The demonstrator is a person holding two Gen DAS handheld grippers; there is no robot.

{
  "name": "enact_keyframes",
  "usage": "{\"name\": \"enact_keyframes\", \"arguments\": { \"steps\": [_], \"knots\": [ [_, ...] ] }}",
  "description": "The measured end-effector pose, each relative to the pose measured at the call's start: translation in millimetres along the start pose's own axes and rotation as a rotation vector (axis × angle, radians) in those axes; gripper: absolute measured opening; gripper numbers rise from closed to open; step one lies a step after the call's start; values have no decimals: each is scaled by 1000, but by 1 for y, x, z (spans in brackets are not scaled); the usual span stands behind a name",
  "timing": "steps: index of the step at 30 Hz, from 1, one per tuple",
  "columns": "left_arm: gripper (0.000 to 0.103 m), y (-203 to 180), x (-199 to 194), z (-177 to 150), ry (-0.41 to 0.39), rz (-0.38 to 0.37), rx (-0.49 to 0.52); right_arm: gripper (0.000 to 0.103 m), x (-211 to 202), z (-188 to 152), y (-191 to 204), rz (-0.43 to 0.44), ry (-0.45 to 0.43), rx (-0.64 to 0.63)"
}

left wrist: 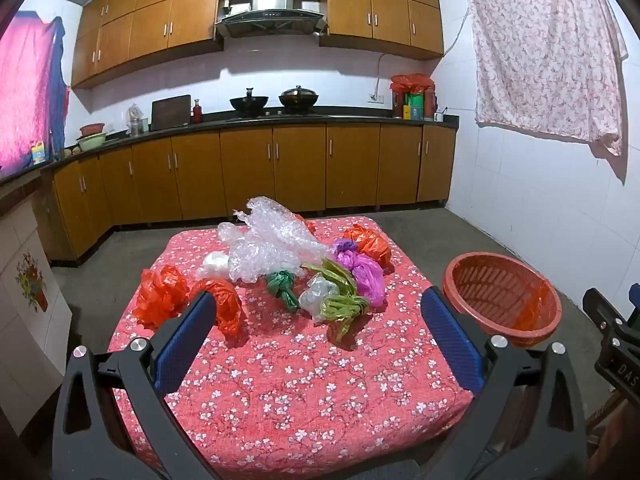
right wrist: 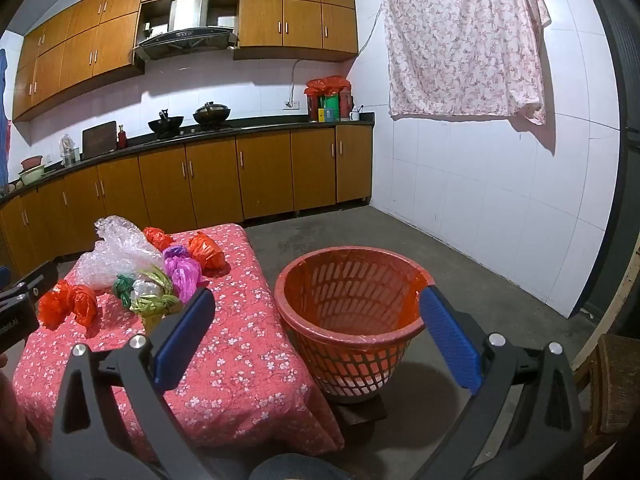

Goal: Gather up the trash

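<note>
Several crumpled plastic bags lie on a table with a red flowered cloth (left wrist: 280, 380): red ones (left wrist: 160, 296), a green one (left wrist: 282, 286), a yellow-green one (left wrist: 340, 304), a purple one (left wrist: 364, 272) and clear bubble wrap (left wrist: 272, 244). A red plastic basket (right wrist: 348, 312) stands on the floor right of the table; it also shows in the left wrist view (left wrist: 500, 300). My left gripper (left wrist: 320, 344) is open and empty above the table's near half. My right gripper (right wrist: 320, 344) is open and empty, near the basket's front rim.
Wooden kitchen cabinets (left wrist: 280, 168) and a counter with woks run along the far wall. A flowered cloth (right wrist: 460, 40) hangs on the white tiled right wall. Bare concrete floor (right wrist: 460, 272) surrounds the basket. A wooden chair (right wrist: 616, 384) stands at the right edge.
</note>
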State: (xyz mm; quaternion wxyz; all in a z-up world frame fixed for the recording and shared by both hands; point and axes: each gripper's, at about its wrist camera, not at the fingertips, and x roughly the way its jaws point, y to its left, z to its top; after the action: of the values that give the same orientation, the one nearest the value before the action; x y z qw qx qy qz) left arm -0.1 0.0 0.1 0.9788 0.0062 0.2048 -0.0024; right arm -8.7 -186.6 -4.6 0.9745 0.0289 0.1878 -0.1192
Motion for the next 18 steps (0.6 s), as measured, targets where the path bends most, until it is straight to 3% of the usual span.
{"name": "enact_keyframes", "arguments": {
  "steps": [18],
  "knots": [
    [101, 0, 0, 0, 1, 1, 0, 99, 0, 1, -2, 2, -1, 6]
  ]
}}
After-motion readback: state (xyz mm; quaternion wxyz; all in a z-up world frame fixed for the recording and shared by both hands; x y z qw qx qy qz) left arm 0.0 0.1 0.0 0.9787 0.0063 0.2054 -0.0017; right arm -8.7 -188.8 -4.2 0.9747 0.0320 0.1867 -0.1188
